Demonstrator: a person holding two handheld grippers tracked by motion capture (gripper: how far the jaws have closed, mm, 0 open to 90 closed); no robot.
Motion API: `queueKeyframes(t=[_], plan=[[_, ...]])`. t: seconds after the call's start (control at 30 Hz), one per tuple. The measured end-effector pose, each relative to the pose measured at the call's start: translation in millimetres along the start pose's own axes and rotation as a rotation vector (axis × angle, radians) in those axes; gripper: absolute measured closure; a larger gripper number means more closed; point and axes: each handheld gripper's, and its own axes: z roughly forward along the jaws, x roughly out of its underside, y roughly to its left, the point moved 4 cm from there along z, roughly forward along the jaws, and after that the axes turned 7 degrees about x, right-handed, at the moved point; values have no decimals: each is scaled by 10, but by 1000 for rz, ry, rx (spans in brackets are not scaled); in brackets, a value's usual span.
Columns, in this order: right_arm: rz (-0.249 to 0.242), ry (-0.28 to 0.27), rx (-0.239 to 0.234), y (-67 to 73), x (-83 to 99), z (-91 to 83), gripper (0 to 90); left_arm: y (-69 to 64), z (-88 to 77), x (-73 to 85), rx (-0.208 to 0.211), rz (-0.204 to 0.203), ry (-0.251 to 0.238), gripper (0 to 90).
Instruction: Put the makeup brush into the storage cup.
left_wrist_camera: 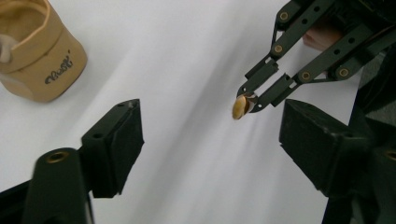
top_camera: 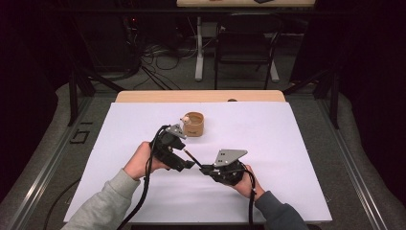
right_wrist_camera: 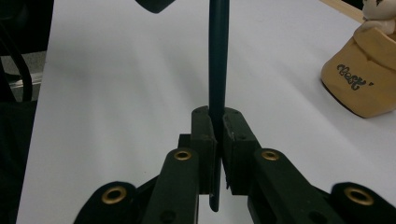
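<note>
A: Where is the pen (right_wrist_camera: 218,60), relative to the tan cup (top_camera: 194,124)?

B: On the near side of the cup, above the white surface (top_camera: 268,129), pinched in the right claw (right_wrist_camera: 218,135). The left claw (left_wrist_camera: 210,140) stands spread, nothing between its jaws.

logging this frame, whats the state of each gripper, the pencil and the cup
left gripper: jaws open, nothing between them
right gripper: jaws shut on the pencil
pencil: clamped, sticking out past the jaws, off the table
cup: upright on the white table, small figure on its rim
</note>
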Motion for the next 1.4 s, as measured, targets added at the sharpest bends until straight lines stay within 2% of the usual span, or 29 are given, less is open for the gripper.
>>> queueKeyframes(t=[0.07, 0.1, 0.13, 0.17, 0.23, 0.27, 0.33, 0.37, 0.53, 0.57, 0.6, 0.63, 0.67, 0.7, 0.73, 0.77, 0.8, 0.83, 0.93, 1.0, 1.03, 1.07, 1.1, 1.13, 1.17, 1.27, 1.4], plan=[[14, -13, 0, -2, -7, -5, 848, 0, 0, 7, -2, 0, -17, 162], [15, -18, 1, 0, -9, -6, 847, -7, 3, 22, 0, -4, -57, 158], [15, -18, 1, 0, -9, -6, 847, -7, 3, 22, 0, -4, -57, 147], [22, -23, 5, 6, -15, -5, 847, -6, 8, 40, -4, -11, -100, 135], [39, -28, 7, 4, -18, 0, 847, -9, 10, 62, -10, -16, -143, 111], [47, -28, 7, 4, -17, 5, 847, -9, 10, 62, -10, -16, -143, 111], [55, -25, 10, 2, -15, 7, 847, -5, 16, 90, -18, -14, -174, 108], [71, -23, 17, -6, -14, 11, 847, 1, 36, 117, -20, -30, -201, 106], [99, -27, 26, -19, -21, 9, 846, 18, 85, 144, -26, -59, -232, 40], [111, -29, 28, -19, -27, 9, 846, 16, 102, 141, -39, -77, -260, 30], [111, -29, 28, -19, -27, 9, 846, 16, 102, 141, -39, -77, -260, 30], [125, -36, 34, -19, -31, 14, 847, 11, 110, 133, -56, -79, -286, 35], [125, -36, 34, -19, -31, 14, 847, 11, 110, 133, -56, -79, -286, 50], [134, -32, 40, -21, -32, 21, 847, -7, 124, 124, -66, -81, -315, 80], [140, -33, 46, -23, -33, 24, 846, -7, 124, 124, -66, -81, -315, 114], [151, -31, 45, -24, -33, 26, 846, -30, 135, 111, -71, -84, -342, 151], [151, -31, 45, -24, -33, 26, 846, -30, 135, 111, -71, -84, -342, 160], [161, -34, 54, -35, -35, 27, 846, -43, 150, 93, -76, -78, -368, 166], [170, -37, 66, -41, -36, 29, 846, -61, 160, 79, -76, -76, -397, 261], [184, -34, 69, -48, -33, 28, 846, -80, 176, 66, -80, -76, -426, 284], [197, -33, 79, -55, -31, 31, 846, -91, 180, 64, -84, -75, -440, 408], [197, -33, 79, -55, -31, 31, 846, -101, 185, 61, -90, -78, -455, 408], [204, -30, 92, -58, -31, 36, 846, -108, 192, 58, -96, -83, -470, 487], [204, -30, 95, -61, -31, 41, 846, -113, 195, 56, -103, -89, -487, 519], [208, -27, 106, -63, -29, 46, 846, -114, 199, 52, -103, -103, -508, 544], [223, -30, 119, -68, -30, 57, 846, -123, 209, 49, -113, -108, -528, 611], [235, -35, 127, -62, -38, 64, 846, -122, 212, 47, -125, -115, -546, 657]])
